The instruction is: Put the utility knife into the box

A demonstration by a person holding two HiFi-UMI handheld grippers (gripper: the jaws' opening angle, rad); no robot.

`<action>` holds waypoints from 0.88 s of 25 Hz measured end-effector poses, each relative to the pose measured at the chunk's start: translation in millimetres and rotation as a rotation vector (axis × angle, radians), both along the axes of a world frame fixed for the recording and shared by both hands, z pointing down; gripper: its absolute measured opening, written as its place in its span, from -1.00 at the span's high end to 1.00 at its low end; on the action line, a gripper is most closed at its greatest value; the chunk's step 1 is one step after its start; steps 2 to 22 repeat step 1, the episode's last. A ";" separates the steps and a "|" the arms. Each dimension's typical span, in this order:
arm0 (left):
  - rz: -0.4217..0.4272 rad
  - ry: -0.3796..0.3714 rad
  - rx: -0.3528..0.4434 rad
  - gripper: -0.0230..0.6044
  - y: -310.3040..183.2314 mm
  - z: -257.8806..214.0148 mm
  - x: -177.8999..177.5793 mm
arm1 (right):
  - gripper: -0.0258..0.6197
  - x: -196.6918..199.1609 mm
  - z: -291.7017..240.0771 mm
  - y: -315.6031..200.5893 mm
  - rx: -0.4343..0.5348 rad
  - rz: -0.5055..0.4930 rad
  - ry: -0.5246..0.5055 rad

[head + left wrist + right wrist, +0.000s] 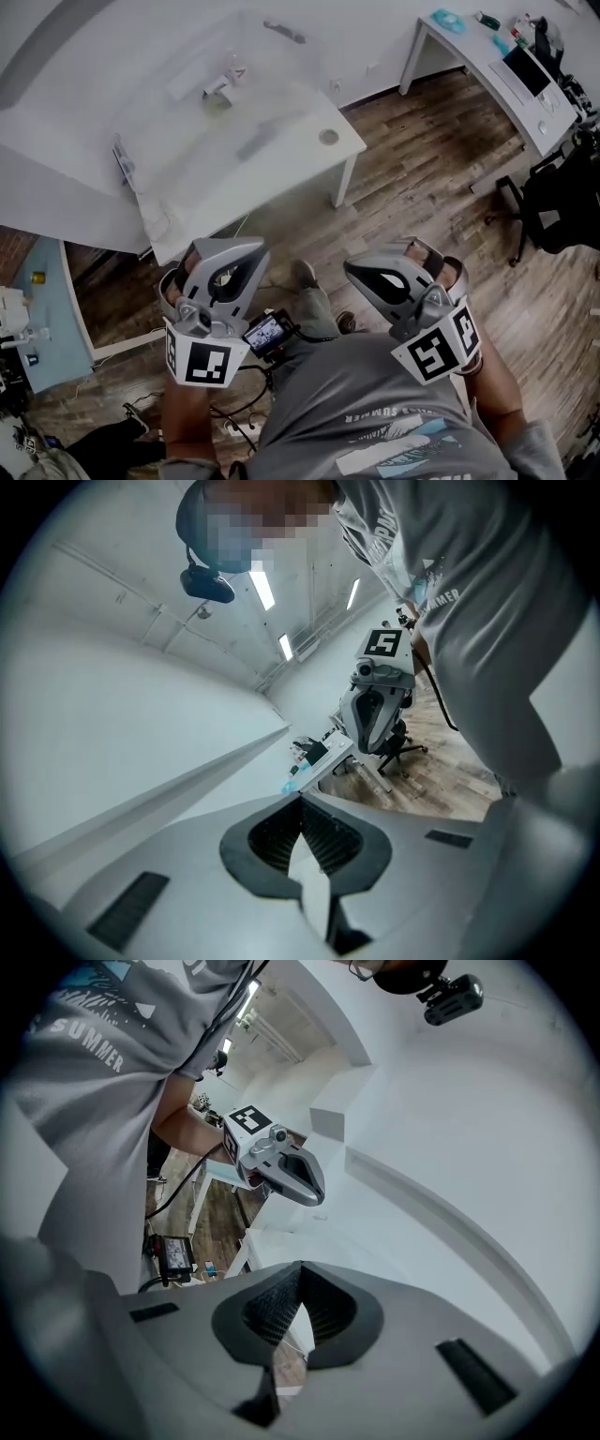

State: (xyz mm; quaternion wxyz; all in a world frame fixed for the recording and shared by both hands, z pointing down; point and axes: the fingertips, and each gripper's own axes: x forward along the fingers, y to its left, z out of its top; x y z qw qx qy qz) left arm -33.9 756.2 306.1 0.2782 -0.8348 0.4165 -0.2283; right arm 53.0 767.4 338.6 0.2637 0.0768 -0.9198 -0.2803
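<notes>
Both grippers are held close to the person's body, well short of the white table (281, 159). The table top is washed out by light. A small object (223, 87) and a grey elongated thing (284, 31) lie on it; I cannot tell the utility knife or the box among them. My left gripper (225, 248) is shut and empty, its jaws meeting tip to tip (301, 803). My right gripper (364, 270) is shut too, with nothing between its jaws (300, 1269). Each gripper view shows the other gripper: the right one (375, 700) and the left one (277, 1162).
A second white desk (469, 52) with a laptop (527, 70) stands at the top right, a black office chair (553, 202) below it. A light-blue shelf (47, 319) is at the left. Wooden floor lies between me and the table. Cables lie by my feet.
</notes>
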 end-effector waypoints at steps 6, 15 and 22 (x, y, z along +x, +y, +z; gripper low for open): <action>0.004 0.003 0.004 0.90 10.5 -0.7 9.7 | 0.89 9.3 -0.1 11.2 -0.001 0.004 -0.002; 0.004 0.003 0.004 0.90 10.5 -0.7 9.7 | 0.89 9.3 -0.1 11.2 -0.001 0.004 -0.002; 0.004 0.003 0.004 0.90 10.5 -0.7 9.7 | 0.89 9.3 -0.1 11.2 -0.001 0.004 -0.002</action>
